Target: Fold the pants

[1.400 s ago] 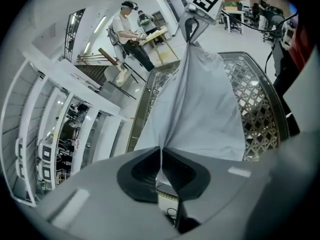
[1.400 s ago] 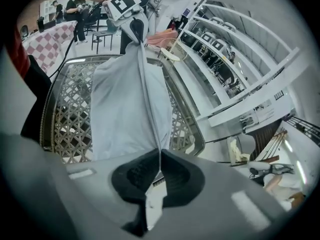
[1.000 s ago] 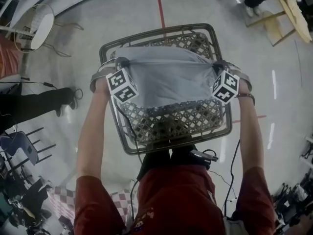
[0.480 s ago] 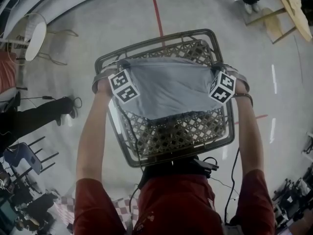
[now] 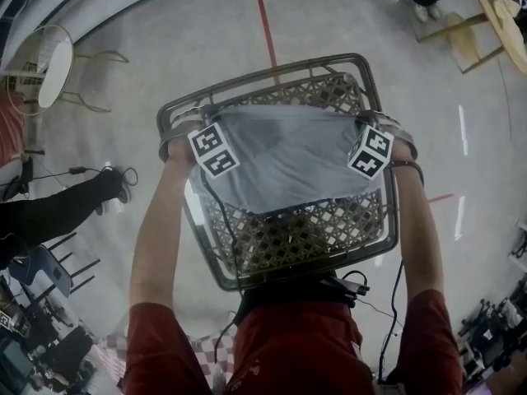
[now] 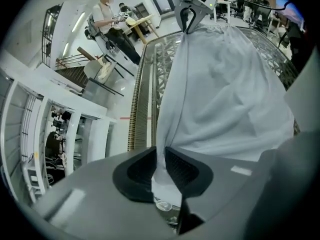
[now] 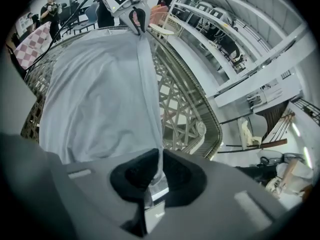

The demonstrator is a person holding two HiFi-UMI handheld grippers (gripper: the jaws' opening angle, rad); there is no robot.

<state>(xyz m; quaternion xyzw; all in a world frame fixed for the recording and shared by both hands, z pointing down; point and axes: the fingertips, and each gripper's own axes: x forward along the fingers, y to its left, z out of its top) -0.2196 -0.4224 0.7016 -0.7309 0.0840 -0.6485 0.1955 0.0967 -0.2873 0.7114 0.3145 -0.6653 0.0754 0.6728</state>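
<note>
Over the basket (image 5: 296,230) | left gripper (image 6: 161,158) at 10 o'clock, right gripper (image 7: 160,160) at 2 o'clock, both pointing steeply down off outstretched arms (image 5: 156,237) | jaws just easing apart, pants (image 5: 284,159) pinched in each

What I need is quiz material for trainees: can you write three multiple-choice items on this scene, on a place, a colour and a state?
1. Where do the pants hang? A over the woven basket; B on a table; C on the floor.
2. Their colour? A red; B pale grey; C black.
3. Each gripper is: A empty; B holding the pants; C gripping the basket.
Key: 1A, latticework shows beneath the cloth. 2B, pale grey in every view. 3B, left gripper and right gripper both have cloth between their fingers, though these have just been opening.
</note>
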